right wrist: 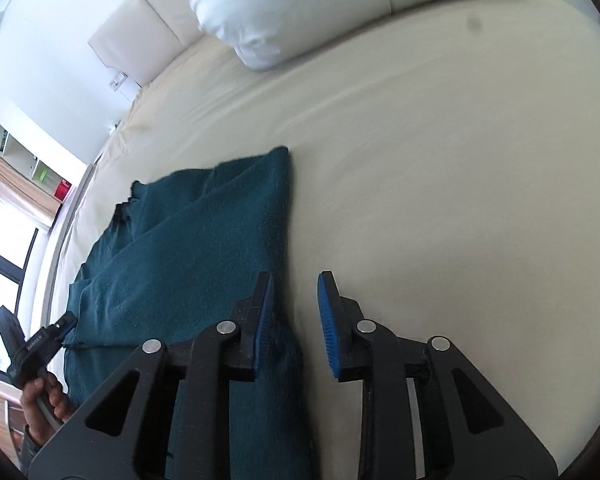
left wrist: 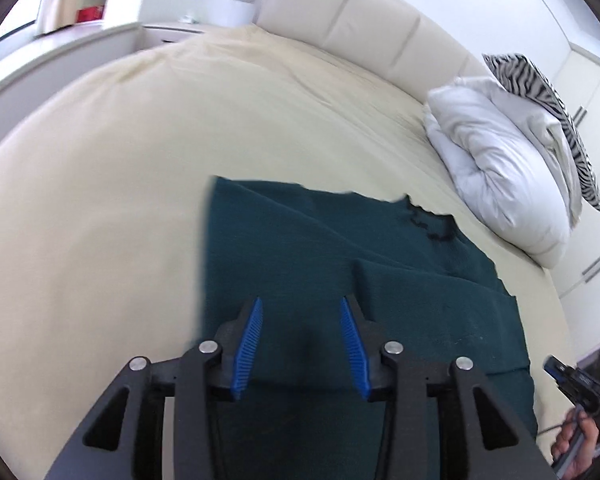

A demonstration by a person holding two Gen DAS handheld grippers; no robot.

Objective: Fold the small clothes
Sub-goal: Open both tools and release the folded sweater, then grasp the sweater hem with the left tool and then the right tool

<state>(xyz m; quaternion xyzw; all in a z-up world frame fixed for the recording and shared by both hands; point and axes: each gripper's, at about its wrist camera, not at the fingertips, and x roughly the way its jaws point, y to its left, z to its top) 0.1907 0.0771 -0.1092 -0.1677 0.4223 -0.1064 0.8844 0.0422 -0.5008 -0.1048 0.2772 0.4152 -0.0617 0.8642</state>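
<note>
A dark teal garment (left wrist: 340,272) lies spread on the cream bed sheet (left wrist: 100,200), with one part folded over itself. My left gripper (left wrist: 300,344) is open and empty, just above the garment's near part. In the right wrist view the same garment (right wrist: 188,248) lies left of centre. My right gripper (right wrist: 296,320) is open and empty over the garment's right edge, one finger above the cloth and one above the bare sheet (right wrist: 460,200). The other gripper and the hand holding it show at each view's edge, in the left wrist view (left wrist: 576,384) and the right wrist view (right wrist: 32,352).
A white pillow (left wrist: 496,168) and a zebra-print cushion (left wrist: 548,96) lean against the cream padded headboard (left wrist: 340,12). The pillow also shows in the right wrist view (right wrist: 284,4). Shelves and a window (right wrist: 4,216) are beyond the bed's edge.
</note>
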